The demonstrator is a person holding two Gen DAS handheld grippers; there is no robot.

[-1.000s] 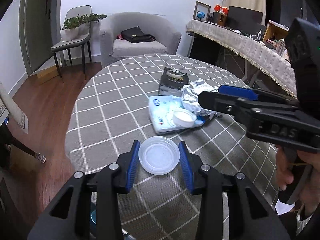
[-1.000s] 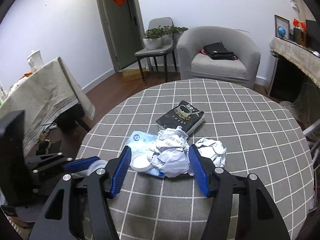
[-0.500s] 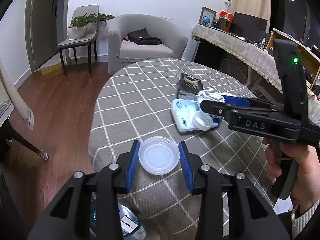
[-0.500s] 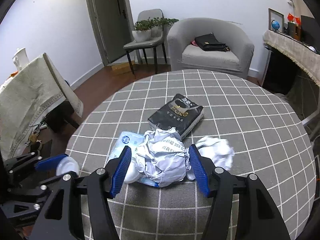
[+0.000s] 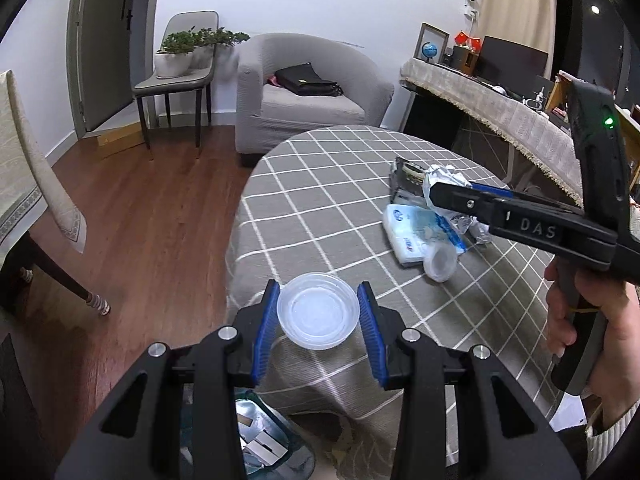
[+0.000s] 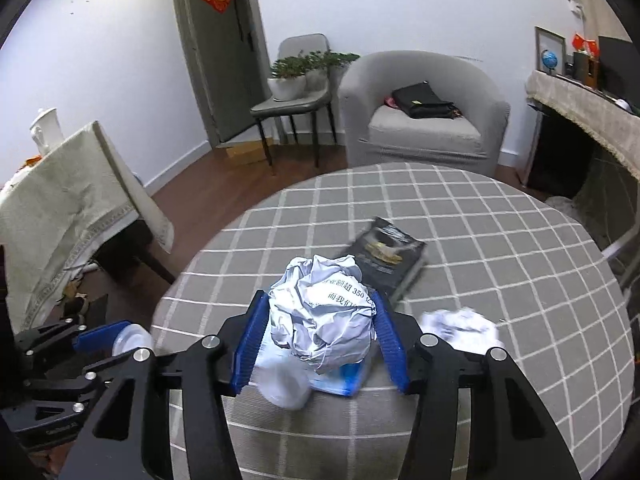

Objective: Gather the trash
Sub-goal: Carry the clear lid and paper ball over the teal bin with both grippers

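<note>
Left wrist view: the round checked desk (image 5: 320, 216) fills the centre and right of the frame. At lower centre, left tongs (image 5: 318, 312) are clamped on a clear plastic lid (image 5: 318, 311). In the right wrist view, right tongs (image 6: 320, 332) grip a crumpled paper ball (image 6: 320, 316) at lower centre.

The far half of your surface (image 6: 500, 232) lies bare; the dark packet (image 6: 390, 258), tissue pack (image 5: 416, 226) and paper ball (image 6: 460, 326) crowd its near edge.
</note>
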